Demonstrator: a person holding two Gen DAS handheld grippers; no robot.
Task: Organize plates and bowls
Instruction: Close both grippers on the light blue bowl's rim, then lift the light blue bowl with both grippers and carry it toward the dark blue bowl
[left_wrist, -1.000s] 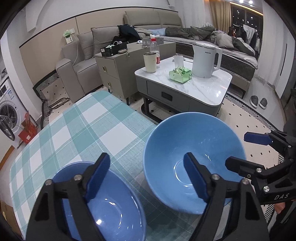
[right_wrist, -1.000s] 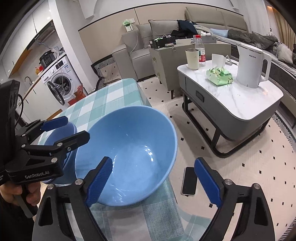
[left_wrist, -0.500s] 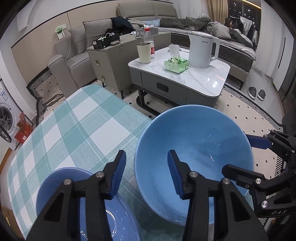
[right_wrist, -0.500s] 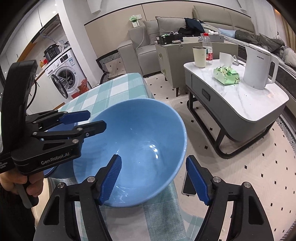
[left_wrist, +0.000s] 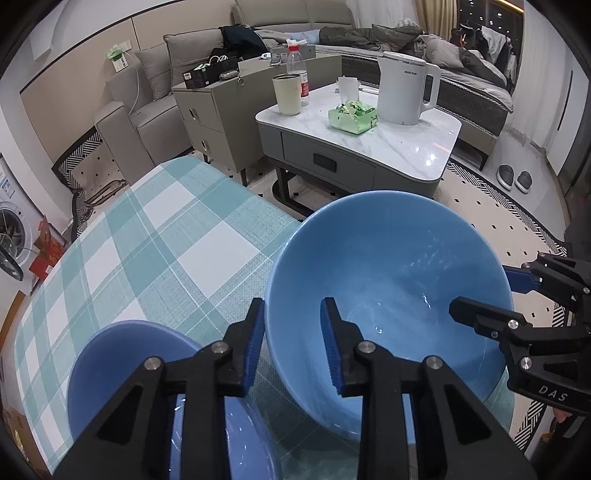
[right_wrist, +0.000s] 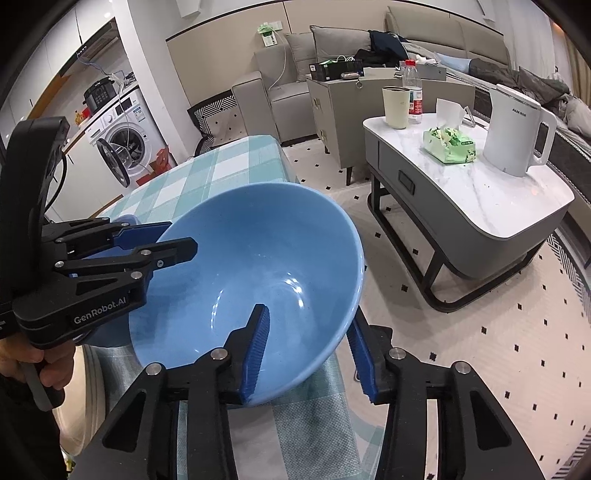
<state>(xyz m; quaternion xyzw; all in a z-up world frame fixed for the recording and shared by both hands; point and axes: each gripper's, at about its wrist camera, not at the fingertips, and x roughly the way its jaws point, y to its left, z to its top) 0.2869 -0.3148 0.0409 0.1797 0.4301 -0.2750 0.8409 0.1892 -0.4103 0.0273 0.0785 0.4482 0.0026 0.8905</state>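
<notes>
A large blue bowl (left_wrist: 391, 280) sits at the table's right edge and also shows in the right wrist view (right_wrist: 258, 266). My left gripper (left_wrist: 293, 343) is closed on its left rim, one finger inside and one outside. My right gripper (right_wrist: 310, 350) is closed on the opposite rim the same way. A second blue bowl (left_wrist: 122, 354) stands to the left, partly hidden under my left gripper; only a sliver of it (right_wrist: 125, 221) shows in the right wrist view.
The table (left_wrist: 155, 236) has a teal checked cloth. Beyond its edge stand a white coffee table (left_wrist: 406, 144) with a kettle (left_wrist: 404, 86), cup and tissue pack. A sofa, a cabinet and a washing machine (right_wrist: 125, 140) lie further off.
Both grippers have closed from wide open onto opposite rims of the large bowl. The bowl looks slightly tilted and nearer now.
</notes>
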